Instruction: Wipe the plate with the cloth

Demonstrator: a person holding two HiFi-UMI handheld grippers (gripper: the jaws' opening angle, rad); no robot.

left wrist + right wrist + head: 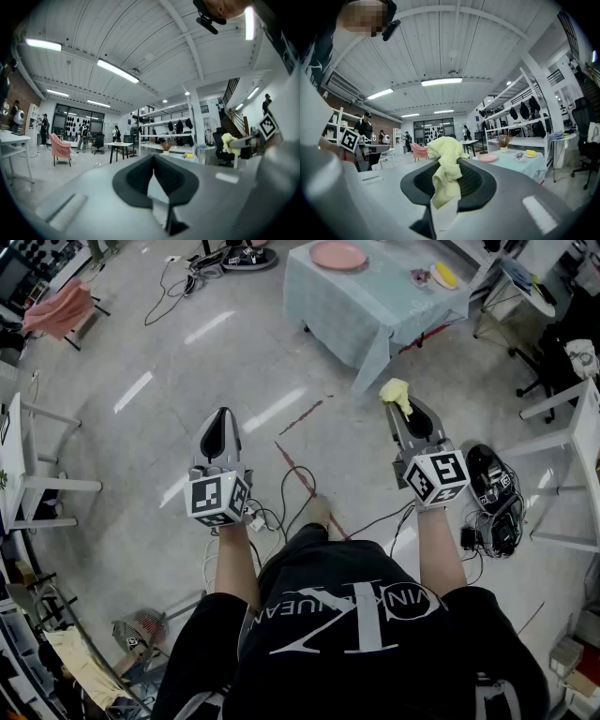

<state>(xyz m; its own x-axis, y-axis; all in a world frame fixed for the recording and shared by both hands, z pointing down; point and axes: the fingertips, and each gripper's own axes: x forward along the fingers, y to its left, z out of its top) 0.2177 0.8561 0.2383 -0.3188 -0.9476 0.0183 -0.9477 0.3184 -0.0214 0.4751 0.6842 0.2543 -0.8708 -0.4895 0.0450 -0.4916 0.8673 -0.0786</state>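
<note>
A pink plate [338, 255] lies on a table with a pale blue cloth cover [375, 310] at the top of the head view, far ahead of both grippers; the right gripper view shows the plate [487, 158] too. My right gripper [405, 409] is shut on a yellow cloth [396, 393], which bunches out of the jaws [445, 168]. My left gripper [221, 427] is shut with nothing in it, held level with the right one over the floor. In the left gripper view the jaws [154, 174] meet, and the yellow cloth [228, 143] shows at the right.
A yellow object on a small plate [444, 276] and a small purple thing [420, 277] lie on the table. Cables [291, 493] run over the grey floor. A pink chair [58, 310] stands at far left, white tables [19, 465] at both sides, an office chair [553, 352] at right.
</note>
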